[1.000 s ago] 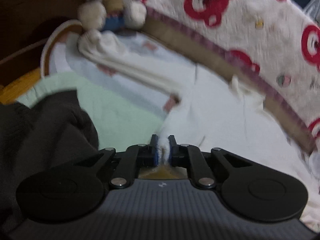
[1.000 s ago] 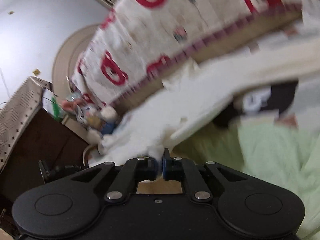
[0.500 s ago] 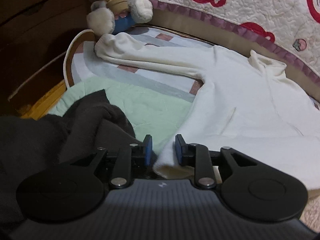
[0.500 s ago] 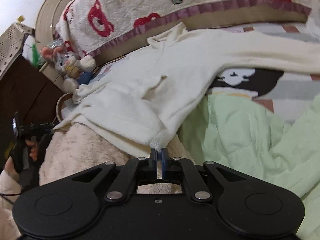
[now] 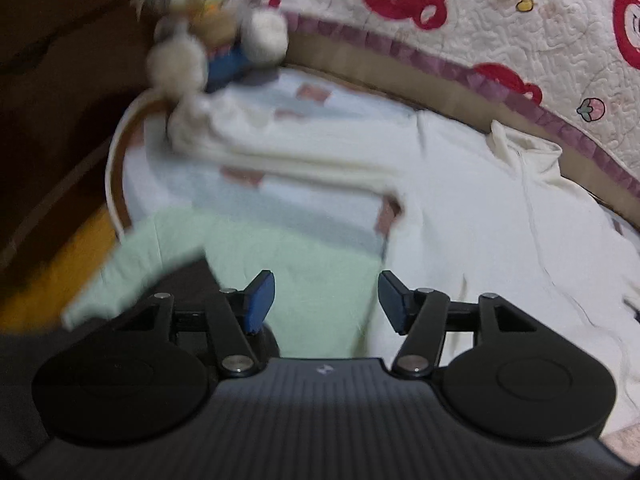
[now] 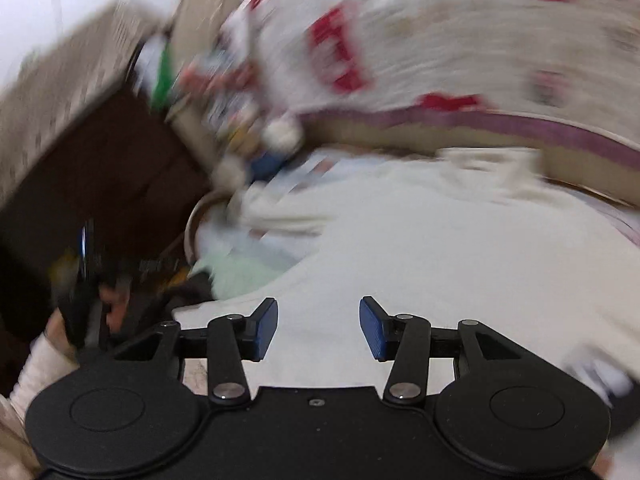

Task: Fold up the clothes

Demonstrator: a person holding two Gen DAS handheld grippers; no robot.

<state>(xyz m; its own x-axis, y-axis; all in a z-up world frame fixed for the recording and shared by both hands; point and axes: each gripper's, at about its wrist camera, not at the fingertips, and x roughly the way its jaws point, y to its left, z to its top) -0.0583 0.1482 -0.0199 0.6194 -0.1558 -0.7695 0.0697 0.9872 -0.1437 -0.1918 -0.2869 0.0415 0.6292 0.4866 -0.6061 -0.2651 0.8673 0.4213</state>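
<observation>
A cream long-sleeved top (image 5: 492, 216) lies spread on the bed, collar toward the quilt, one sleeve (image 5: 288, 160) stretched left toward a plush rabbit. My left gripper (image 5: 326, 300) is open over the pale green blanket (image 5: 320, 276), just left of the top's lower hem, holding nothing. In the right wrist view the same top (image 6: 440, 248) fills the middle. My right gripper (image 6: 319, 326) hangs open above its body, with nothing between the blue pads (image 6: 266, 328). Both views are motion-blurred.
A plush rabbit (image 5: 208, 28) sits at the bed's far left corner. A quilt with red bear prints (image 5: 480, 28) rises behind the top. Dark clothing (image 5: 24, 352) lies at the near left. A person's hand (image 6: 76, 320) holds the other gripper at left. Dark wooden furniture (image 6: 100, 168) stands beside the bed.
Both grippers have opened and let go of the cream top, which now lies flat on the bed. The right gripper has swung over the top's body.
</observation>
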